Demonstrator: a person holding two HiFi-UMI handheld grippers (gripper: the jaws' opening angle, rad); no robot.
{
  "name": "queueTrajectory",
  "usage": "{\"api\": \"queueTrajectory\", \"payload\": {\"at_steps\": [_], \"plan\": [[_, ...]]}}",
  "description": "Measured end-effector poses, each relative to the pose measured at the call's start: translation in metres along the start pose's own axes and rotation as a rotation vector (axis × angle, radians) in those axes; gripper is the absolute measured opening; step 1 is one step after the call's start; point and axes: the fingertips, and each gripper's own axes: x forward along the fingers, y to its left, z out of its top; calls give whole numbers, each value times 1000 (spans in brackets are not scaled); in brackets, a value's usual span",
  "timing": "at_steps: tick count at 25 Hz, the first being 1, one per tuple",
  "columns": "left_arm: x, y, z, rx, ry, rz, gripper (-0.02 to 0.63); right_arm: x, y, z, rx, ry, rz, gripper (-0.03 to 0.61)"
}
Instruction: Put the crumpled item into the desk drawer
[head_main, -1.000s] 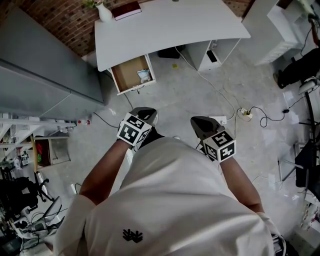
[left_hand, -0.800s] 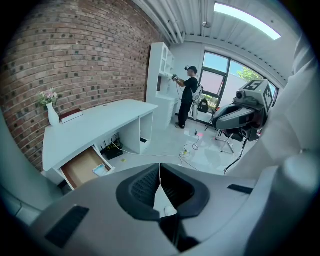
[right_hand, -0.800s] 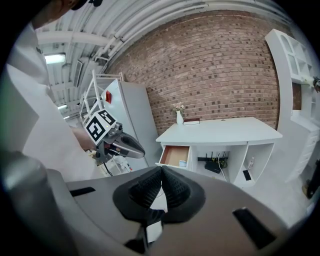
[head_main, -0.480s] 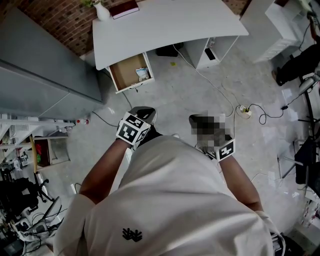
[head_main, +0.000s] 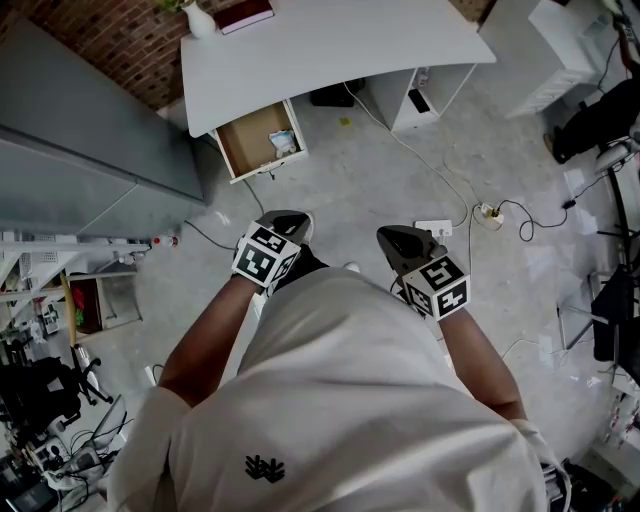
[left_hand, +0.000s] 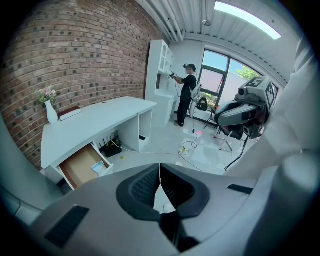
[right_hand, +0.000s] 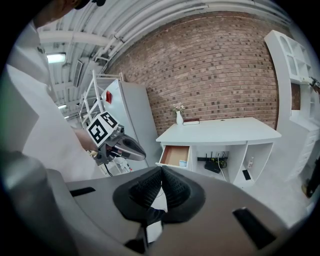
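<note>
The white desk (head_main: 330, 45) stands against the brick wall, a few steps ahead of me. Its wooden drawer (head_main: 255, 140) is pulled open. A crumpled pale blue-white item (head_main: 284, 143) lies at the drawer's right end, and it also shows in the left gripper view (left_hand: 99, 167) and the right gripper view (right_hand: 183, 163). My left gripper (head_main: 287, 220) and right gripper (head_main: 396, 238) are held close to my body, far from the desk. Both are shut and hold nothing. The left jaws (left_hand: 160, 166) meet along one seam, and so do the right jaws (right_hand: 162, 170).
A white vase (head_main: 199, 20) and a dark red book (head_main: 245, 13) sit on the desk's far left. A grey cabinet (head_main: 90, 140) stands left of the drawer. Cables and a power strip (head_main: 432, 228) lie on the floor. A person (left_hand: 186, 95) stands by the far window.
The desk and drawer have drifted slightly up and left in the head view. Both grippers stay shut and in nearly the same place by my body.
</note>
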Motion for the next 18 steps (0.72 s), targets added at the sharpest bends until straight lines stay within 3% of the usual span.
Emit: {"api": "queueTrajectory", "payload": {"at_steps": [18], "plan": [[18, 6, -6, 19, 45, -14, 26, 1, -11, -5, 17, 16, -15, 28]]}}
